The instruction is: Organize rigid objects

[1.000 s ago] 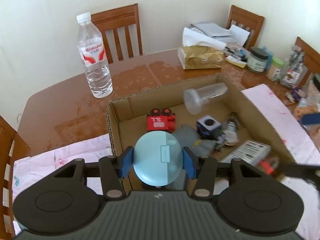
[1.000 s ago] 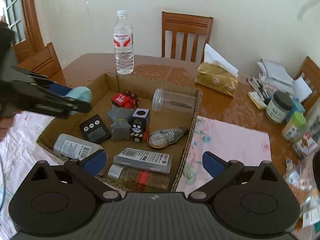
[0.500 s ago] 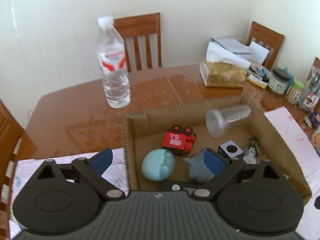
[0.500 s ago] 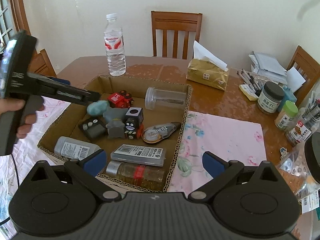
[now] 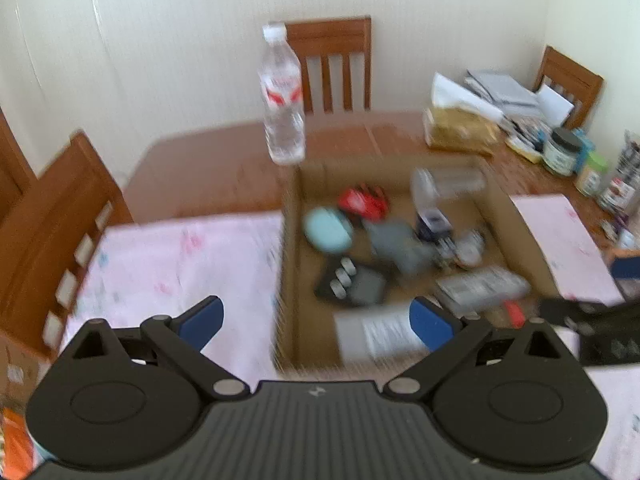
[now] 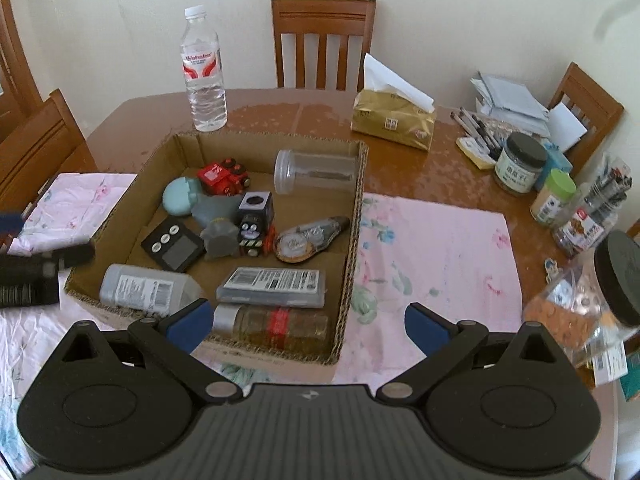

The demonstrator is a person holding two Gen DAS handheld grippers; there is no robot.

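A shallow cardboard box on the table holds several rigid items. Among them are a light blue oval case, a red toy train, a clear jar on its side, a black timer and an amber bottle. In the blurred left wrist view the blue case lies at the box's far left. My left gripper hangs above the box's near left wall, its jaws opening with nothing between them. My right gripper stands open and empty over the box's near edge.
A water bottle stands behind the box, with a gold tissue pack to its right. Jars, pens and papers crowd the right side. Pink floral cloths flank the box. Wooden chairs ring the table.
The left gripper let go of the light blue case, which now lies in the box, then drew back up and to the left. The right gripper stayed open and nearly still.
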